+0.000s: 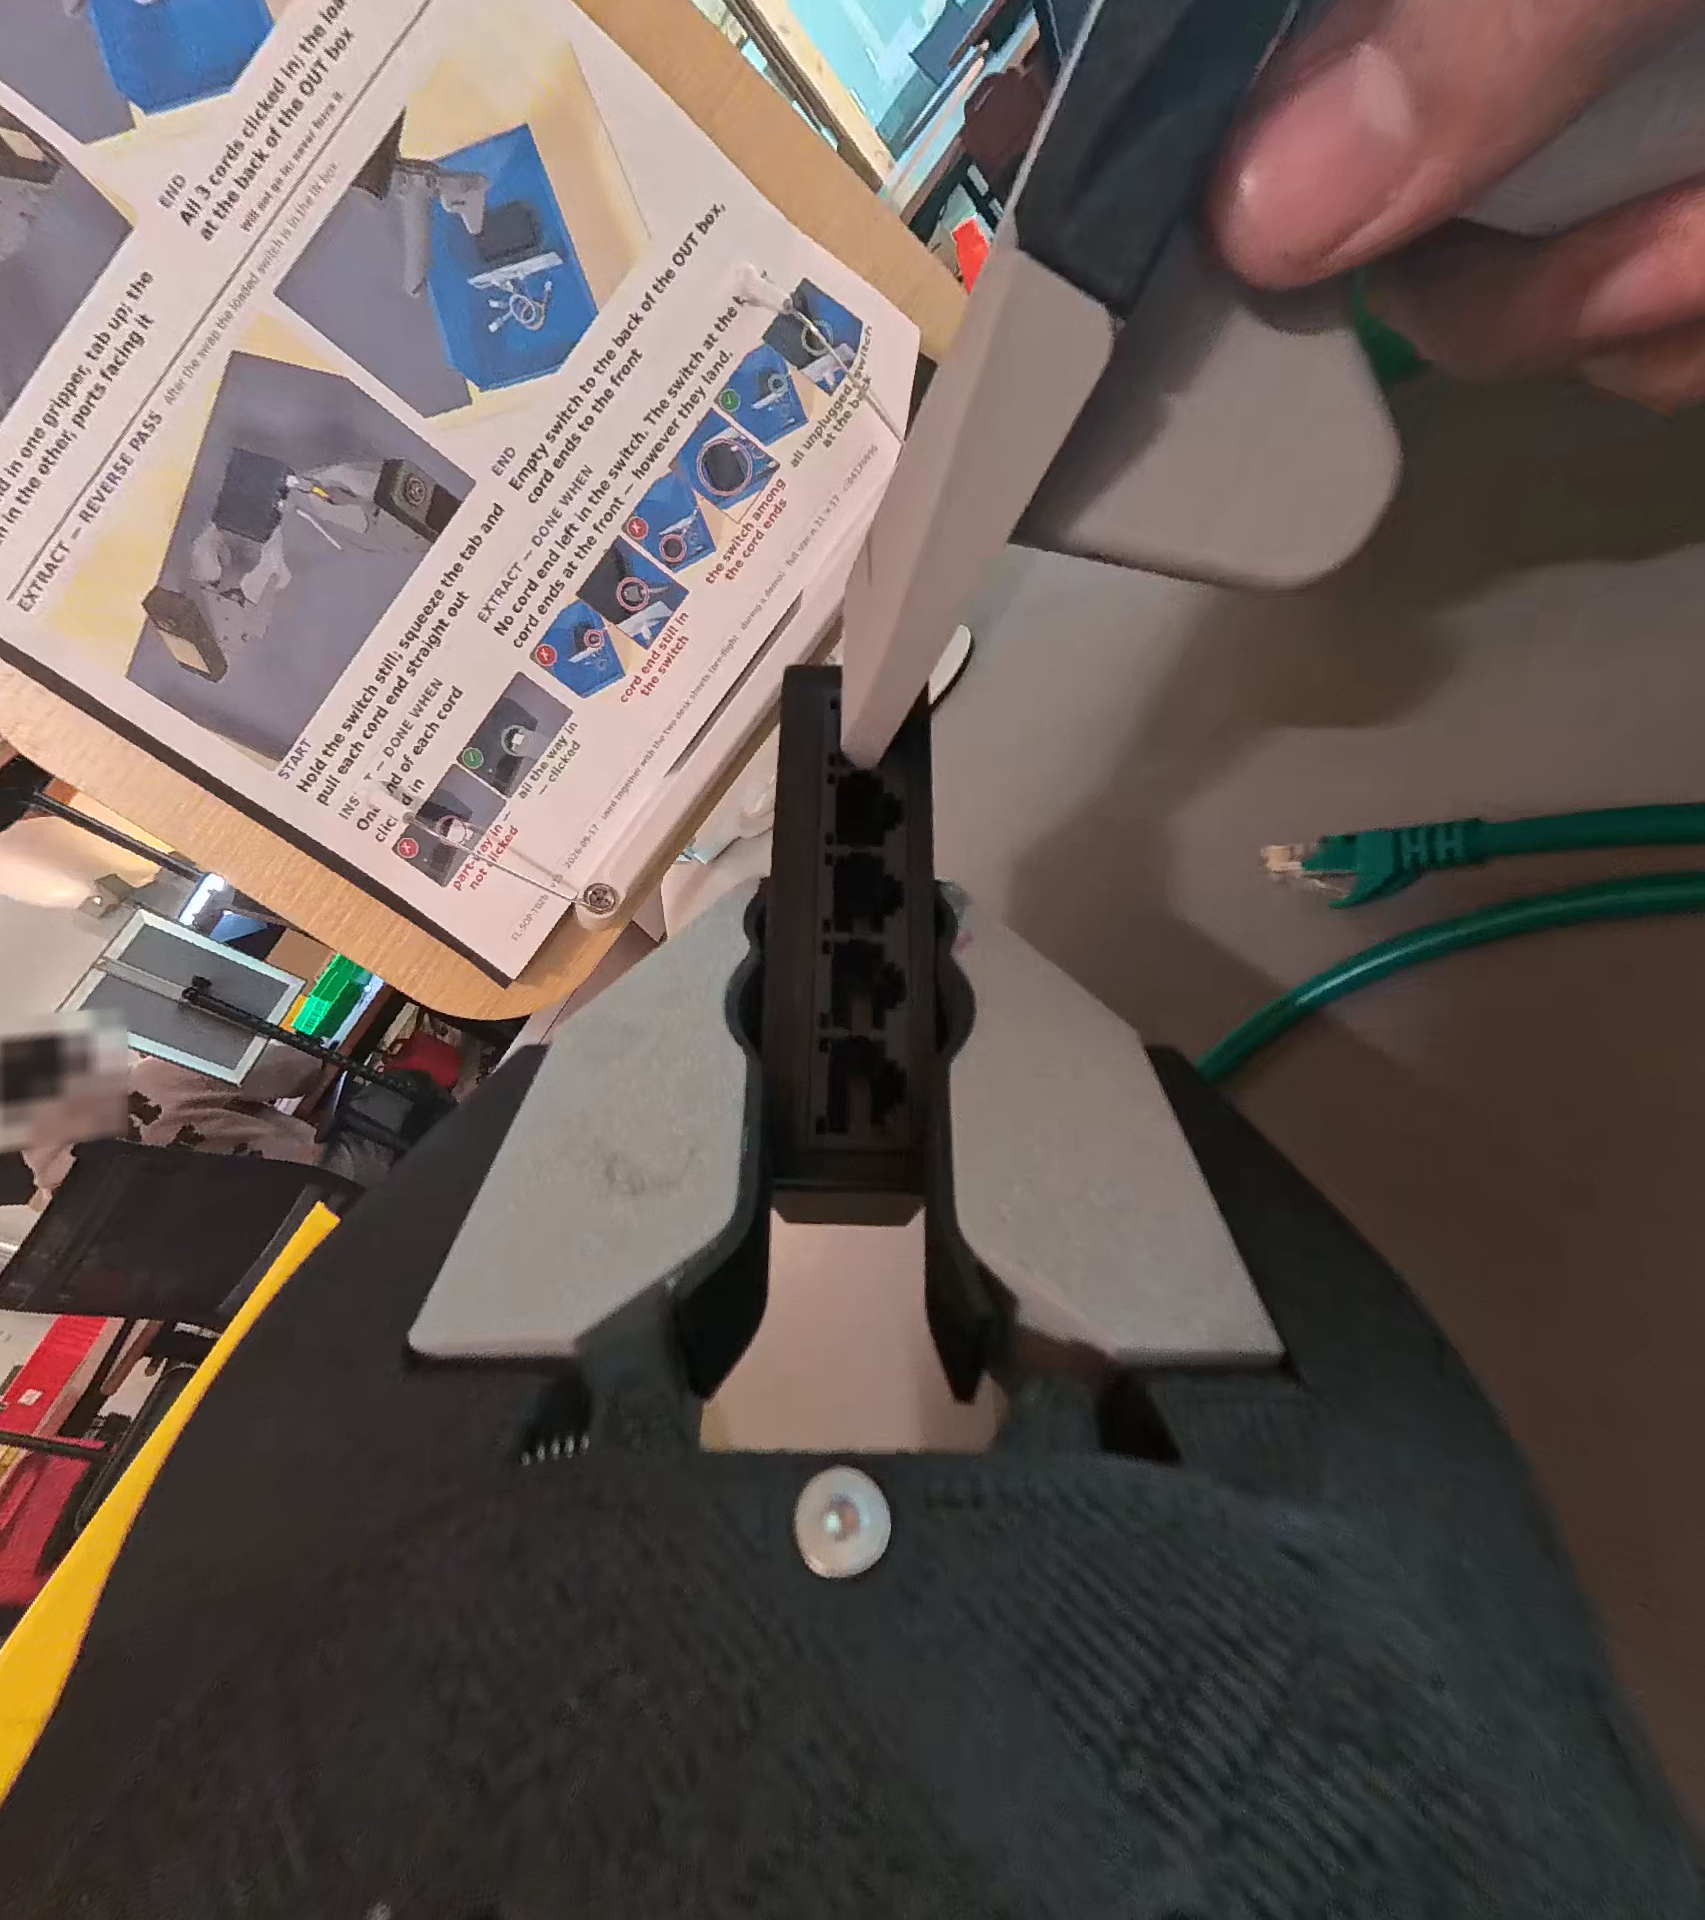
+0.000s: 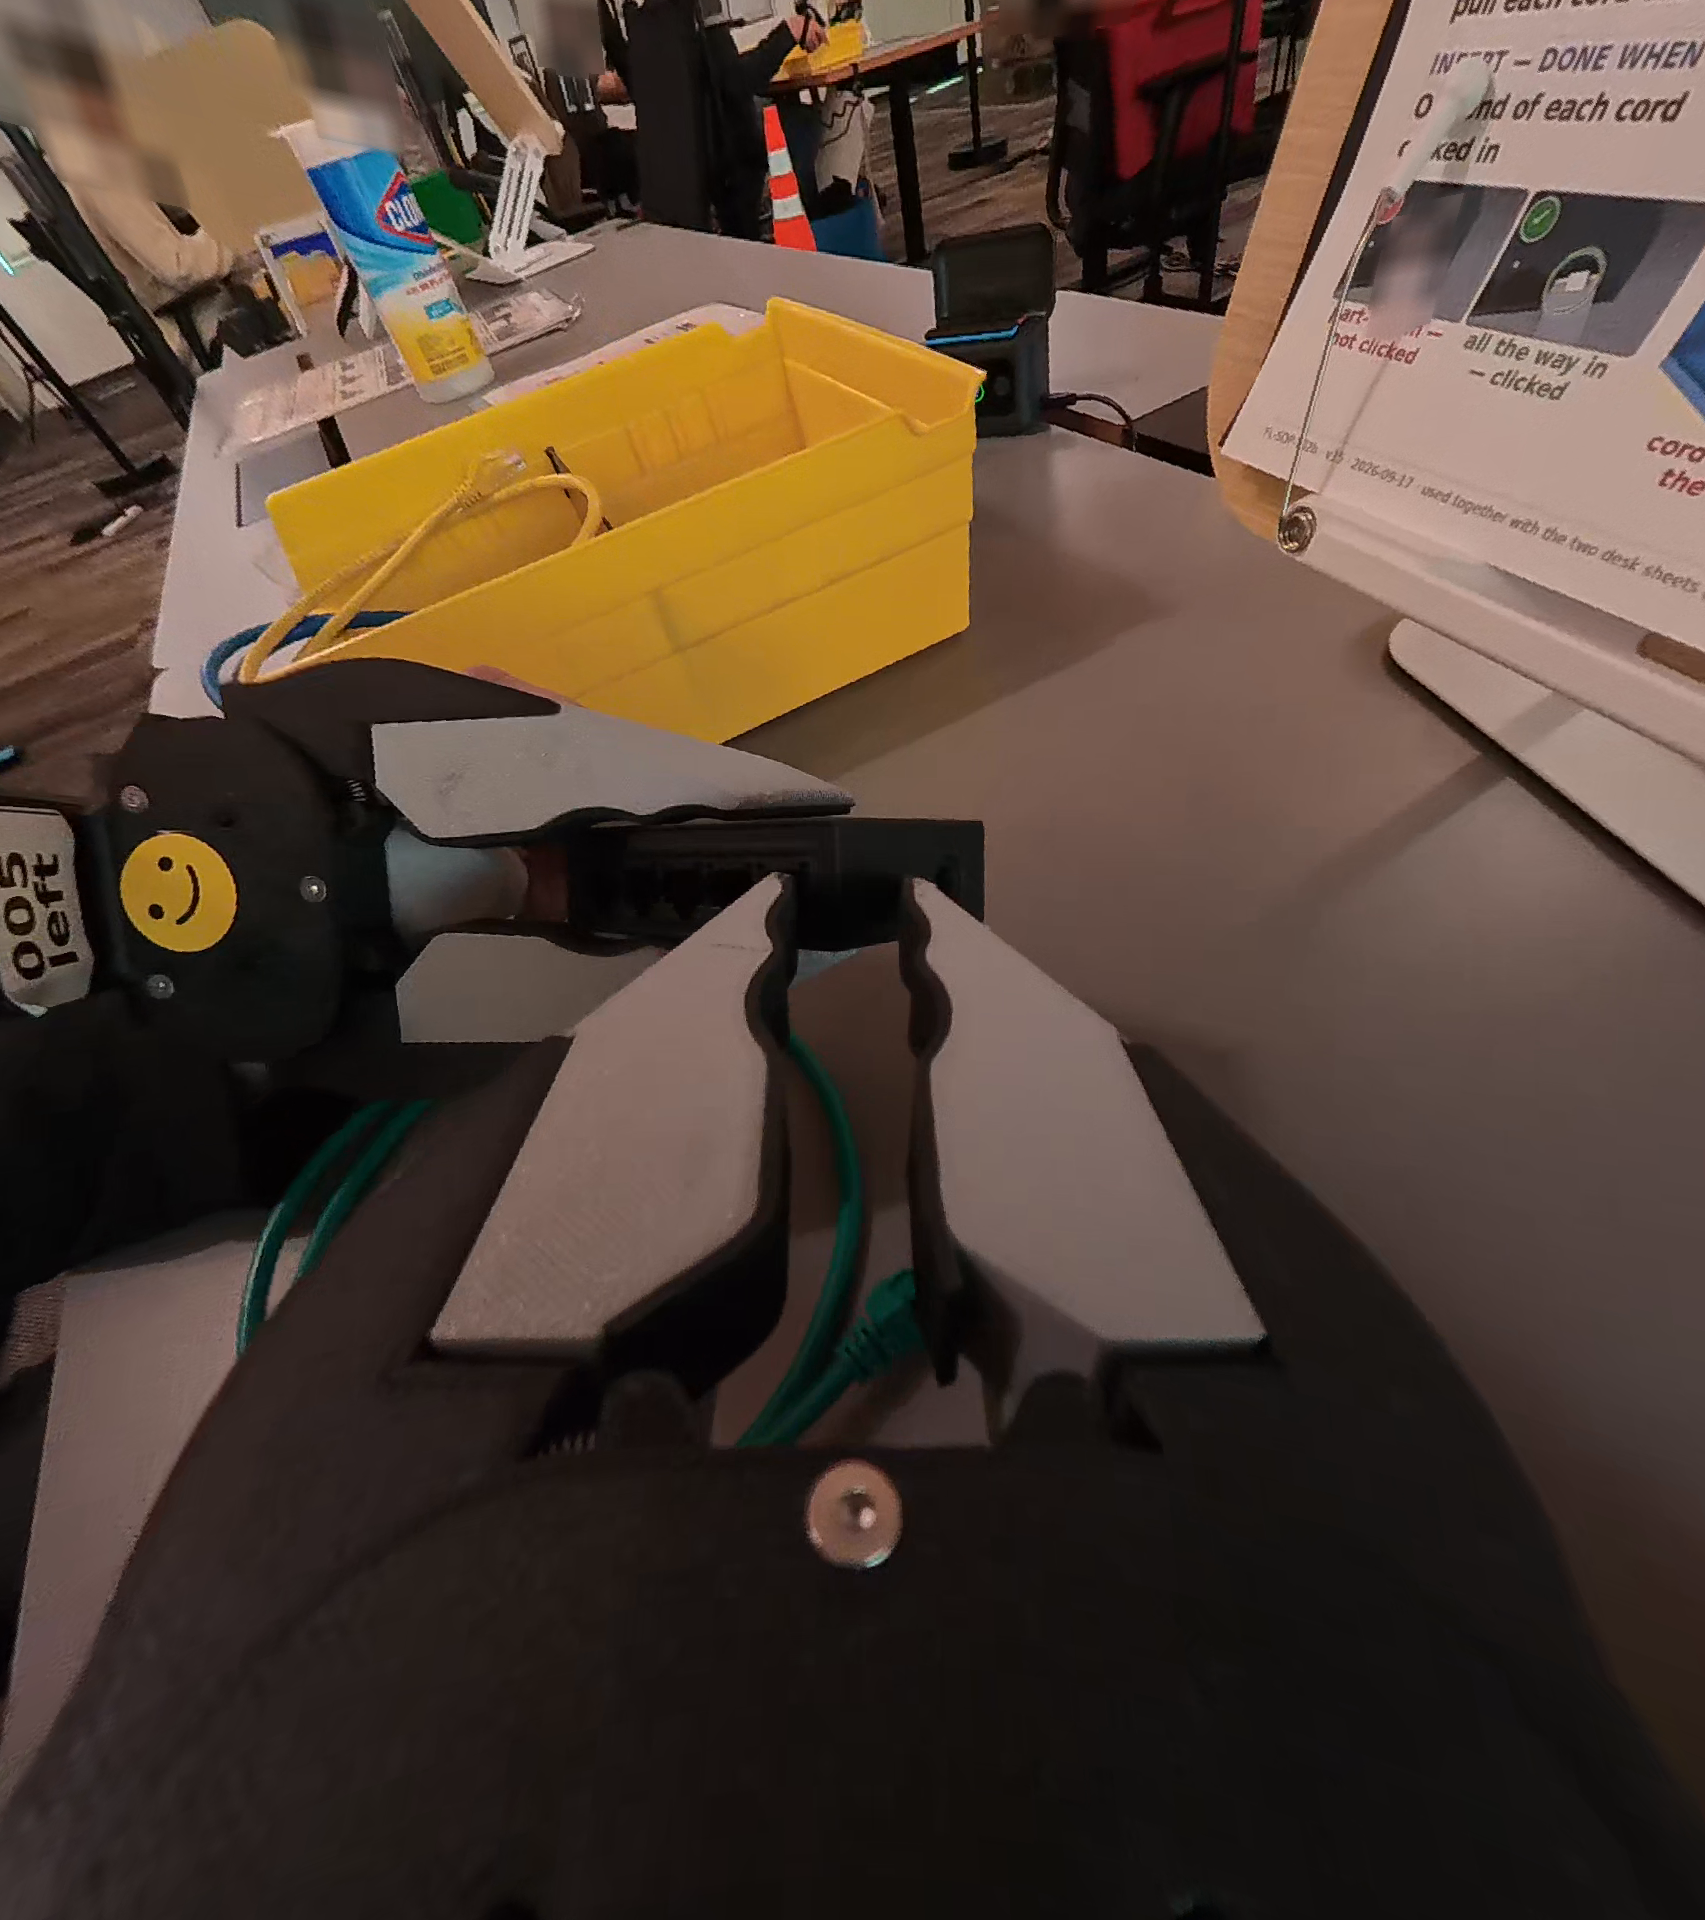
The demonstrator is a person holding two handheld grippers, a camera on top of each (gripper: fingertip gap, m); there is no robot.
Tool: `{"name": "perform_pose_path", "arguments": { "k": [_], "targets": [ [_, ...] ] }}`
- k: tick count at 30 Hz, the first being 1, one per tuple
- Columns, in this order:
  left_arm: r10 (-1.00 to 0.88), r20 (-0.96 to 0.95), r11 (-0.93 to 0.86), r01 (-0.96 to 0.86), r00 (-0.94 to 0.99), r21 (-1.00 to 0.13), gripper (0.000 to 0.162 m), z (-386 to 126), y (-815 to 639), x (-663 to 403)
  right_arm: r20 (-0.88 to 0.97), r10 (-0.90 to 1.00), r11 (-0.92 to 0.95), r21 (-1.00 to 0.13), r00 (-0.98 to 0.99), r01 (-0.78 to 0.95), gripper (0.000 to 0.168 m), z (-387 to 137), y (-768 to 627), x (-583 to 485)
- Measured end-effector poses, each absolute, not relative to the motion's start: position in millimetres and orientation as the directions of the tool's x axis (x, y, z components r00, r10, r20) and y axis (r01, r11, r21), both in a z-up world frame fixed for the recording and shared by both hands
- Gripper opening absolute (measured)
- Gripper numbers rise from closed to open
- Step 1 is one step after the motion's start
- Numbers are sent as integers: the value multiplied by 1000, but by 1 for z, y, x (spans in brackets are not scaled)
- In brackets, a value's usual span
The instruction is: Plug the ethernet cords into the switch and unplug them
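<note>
Gripped between the fingers of the left gripper [image 1: 848,997], the black switch [image 1: 853,935] shows its row of four empty ports to the left wrist camera, the jaws clamped on its two long sides. From above the switch, one grey finger [image 1: 941,540] of the right gripper comes down and its tip meets the switch's far end, by the topmost port.

In the right wrist view, the right gripper [image 2: 843,935] has its jaws apart, and their tips straddle the end of the switch [image 2: 889,862]; whether they press on it I cannot tell. The left gripper [image 2: 619,873] holds the switch from its left side.

Right of the switch in the left view, a green cord [image 1: 1554,842] lies loose on the grey table [image 1: 1450,1143], plug unplugged. Beyond the switch in the right view stands a yellow bin [image 2: 723,582] with a yellow cord [image 2: 432,551] looping out. An instruction sheet [image 2: 1554,312] stands on a board to the right of the switch.
</note>
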State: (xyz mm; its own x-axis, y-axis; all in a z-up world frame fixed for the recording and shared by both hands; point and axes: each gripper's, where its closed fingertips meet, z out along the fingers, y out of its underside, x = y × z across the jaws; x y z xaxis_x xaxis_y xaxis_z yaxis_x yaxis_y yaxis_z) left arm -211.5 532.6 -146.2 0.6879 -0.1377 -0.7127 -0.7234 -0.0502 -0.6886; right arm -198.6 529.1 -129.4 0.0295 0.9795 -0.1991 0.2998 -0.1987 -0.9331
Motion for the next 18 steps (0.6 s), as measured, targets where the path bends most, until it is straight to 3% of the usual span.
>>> {"name": "perform_pose_path", "arguments": {
  "k": [7,12,18],
  "targets": [
    [-121,-723,-117,-733,681,-671,26,-158,537,-220,79,989,24,-923,129,384,10,-137,533,-202],
    [-116,-708,-80,-717,697,-693,27,-154,537,-215,-114,989,-138,-933,92,332,11,-134,533,-200],
    [-85,-710,-87,-715,699,-694,31,-155,538,-221,-124,987,-150,-931,100,333,11,-136,534,-201]
  ]
}}
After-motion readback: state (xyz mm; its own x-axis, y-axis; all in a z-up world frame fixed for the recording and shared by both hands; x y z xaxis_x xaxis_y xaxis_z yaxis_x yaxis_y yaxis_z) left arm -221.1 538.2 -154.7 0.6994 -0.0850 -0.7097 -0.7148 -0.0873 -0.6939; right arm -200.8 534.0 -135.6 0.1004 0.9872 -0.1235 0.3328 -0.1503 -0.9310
